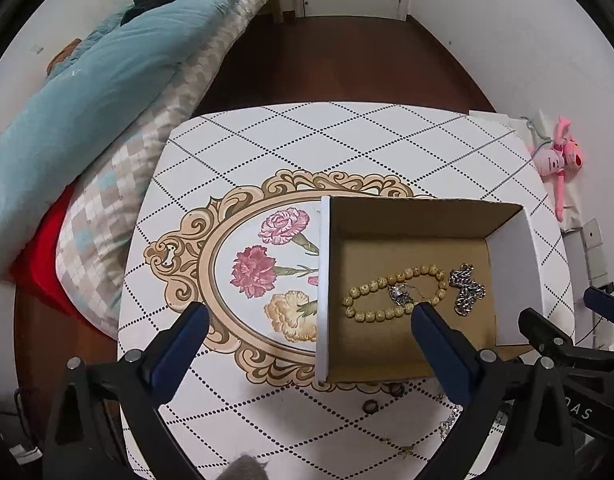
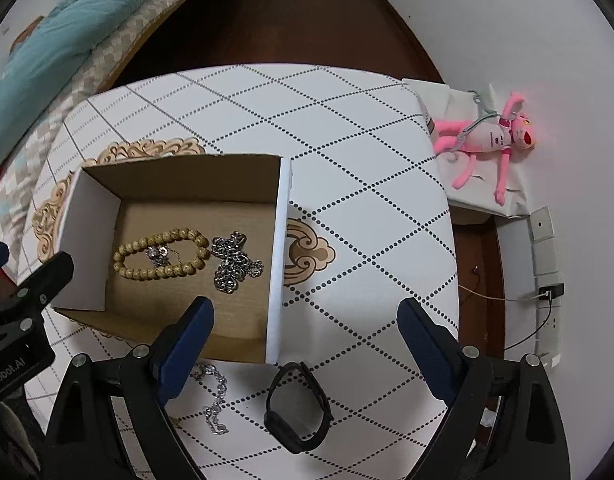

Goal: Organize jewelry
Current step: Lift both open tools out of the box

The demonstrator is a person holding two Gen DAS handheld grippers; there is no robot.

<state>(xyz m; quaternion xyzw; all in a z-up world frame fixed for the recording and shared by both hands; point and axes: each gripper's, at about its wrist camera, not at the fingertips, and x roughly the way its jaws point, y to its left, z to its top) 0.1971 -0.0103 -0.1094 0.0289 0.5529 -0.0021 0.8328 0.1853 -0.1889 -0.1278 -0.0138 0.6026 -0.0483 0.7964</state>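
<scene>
While jaws gape, black wristband (image 2: 297, 408) lies between right hand-held gripper (image 2: 305, 334) fingers.

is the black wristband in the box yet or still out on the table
Out. The black wristband lies on the white diamond-patterned table, just outside the open cardboard box, near the silver crystal chain; neither gripper holds it.

Little could be read. On the black body of the left tongs (image 2: 11, 356), just left of the cardboard box (image 2: 277, 240), white letters spelled "nRobot.AI", cut off at the frame edge. The right tongs (image 1: 587, 412), right of that box, showed "DAS".
</scene>
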